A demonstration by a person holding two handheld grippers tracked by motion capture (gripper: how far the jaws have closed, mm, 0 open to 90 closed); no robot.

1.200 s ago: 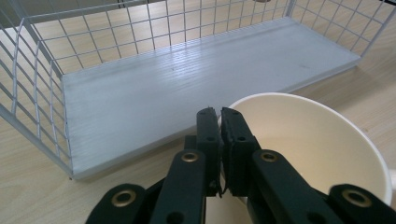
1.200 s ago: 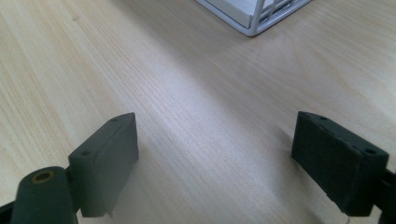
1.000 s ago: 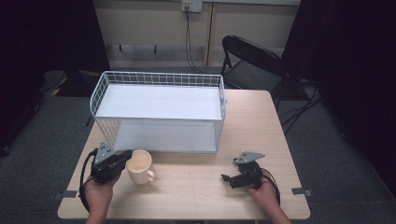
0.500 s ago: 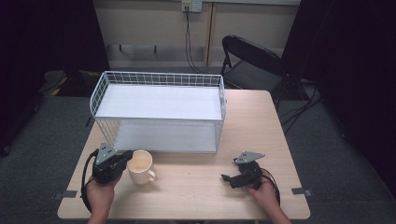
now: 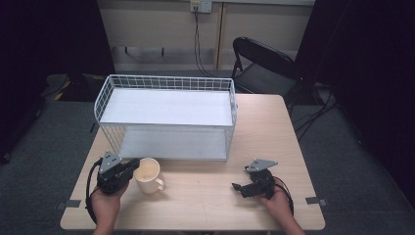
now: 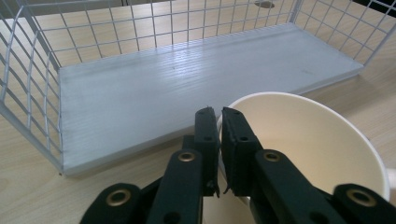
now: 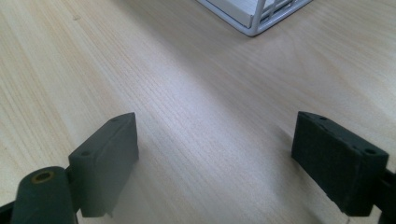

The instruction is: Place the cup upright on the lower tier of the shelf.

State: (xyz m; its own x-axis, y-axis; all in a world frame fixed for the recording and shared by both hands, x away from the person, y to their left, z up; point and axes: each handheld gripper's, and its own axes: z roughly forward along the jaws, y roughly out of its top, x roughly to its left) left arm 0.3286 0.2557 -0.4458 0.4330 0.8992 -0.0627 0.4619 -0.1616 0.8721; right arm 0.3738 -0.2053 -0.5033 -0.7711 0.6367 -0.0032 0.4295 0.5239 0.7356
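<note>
**Your bench and what sits on it**

You are working at a pale wooden bench (image 5: 274,127) with a visible grain. Toward twelve o'clock stands a white wire basket (image 5: 166,83), its long side running across; inside it lies a white board floor (image 6: 187,84), and its near corner shows at twelve o'clock in the right gripper view. At about seven o'clock from the basket, just beside its front wall, a cream cup (image 5: 148,175) stands upright on the wood with its handle toward five o'clock. Your right hand-held gripper (image 5: 244,188) rests low on the bench at about five o'clock, well apart from the cup.
</note>
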